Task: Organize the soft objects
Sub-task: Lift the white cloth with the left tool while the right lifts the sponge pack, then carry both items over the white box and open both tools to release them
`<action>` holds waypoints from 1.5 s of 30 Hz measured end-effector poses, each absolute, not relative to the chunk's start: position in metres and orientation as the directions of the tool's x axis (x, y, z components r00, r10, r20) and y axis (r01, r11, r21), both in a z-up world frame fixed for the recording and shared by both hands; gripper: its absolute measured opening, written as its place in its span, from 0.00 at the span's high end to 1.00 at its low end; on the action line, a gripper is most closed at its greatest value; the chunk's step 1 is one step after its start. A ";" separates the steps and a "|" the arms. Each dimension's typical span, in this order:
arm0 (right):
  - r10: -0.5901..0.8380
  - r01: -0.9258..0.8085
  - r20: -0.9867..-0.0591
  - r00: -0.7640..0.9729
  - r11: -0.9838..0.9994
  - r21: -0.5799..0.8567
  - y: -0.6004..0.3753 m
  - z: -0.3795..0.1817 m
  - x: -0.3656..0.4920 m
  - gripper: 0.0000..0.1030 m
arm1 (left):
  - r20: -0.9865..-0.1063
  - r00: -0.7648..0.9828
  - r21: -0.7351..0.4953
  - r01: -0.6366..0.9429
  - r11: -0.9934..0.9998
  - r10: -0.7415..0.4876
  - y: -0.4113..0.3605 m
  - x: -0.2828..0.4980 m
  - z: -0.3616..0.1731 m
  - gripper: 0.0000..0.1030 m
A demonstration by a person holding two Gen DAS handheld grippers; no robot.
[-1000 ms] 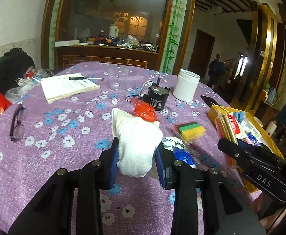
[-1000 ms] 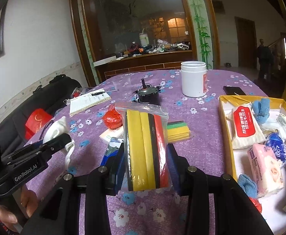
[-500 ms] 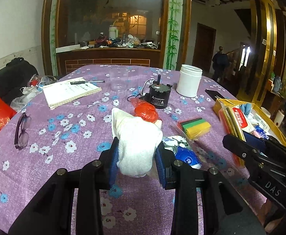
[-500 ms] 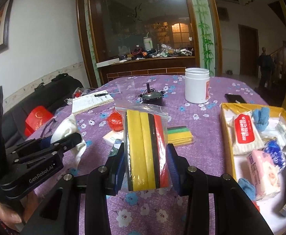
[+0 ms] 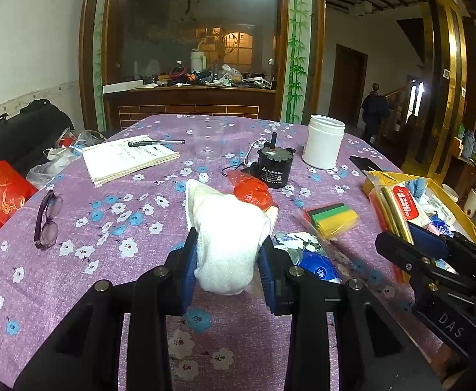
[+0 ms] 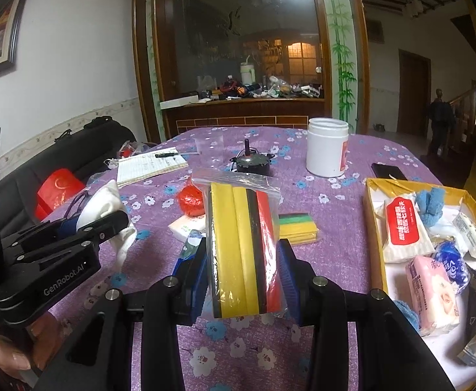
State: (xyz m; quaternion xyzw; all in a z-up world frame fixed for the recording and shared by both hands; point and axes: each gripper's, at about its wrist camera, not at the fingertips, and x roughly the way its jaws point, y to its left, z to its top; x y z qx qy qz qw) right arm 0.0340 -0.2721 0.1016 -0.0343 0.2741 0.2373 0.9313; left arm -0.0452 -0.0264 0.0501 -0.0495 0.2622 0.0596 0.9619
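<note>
The left gripper (image 5: 227, 262) pinches a fluffy white cloth (image 5: 226, 234). The right gripper (image 6: 243, 270) clamps a clear zip bag (image 6: 242, 247) of flat yellow, black and red foam sheets. "GenRobot.AI" marks the left gripper's side.

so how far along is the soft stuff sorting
Partly done: the yellow box already holds tissue packs and a blue cloth. In hand: the left claw grips a white cloth, the right claw a bagged sponge pack. Left on the table: a second sponge pack, a red bag and a small tissue pack.
</note>
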 end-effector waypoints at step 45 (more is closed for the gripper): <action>0.229 -0.107 -0.475 0.850 0.957 0.270 -0.436 0.150 0.035 0.59 | -0.513 0.837 -0.047 0.193 0.980 -0.189 -0.157 -0.038 0.100 0.70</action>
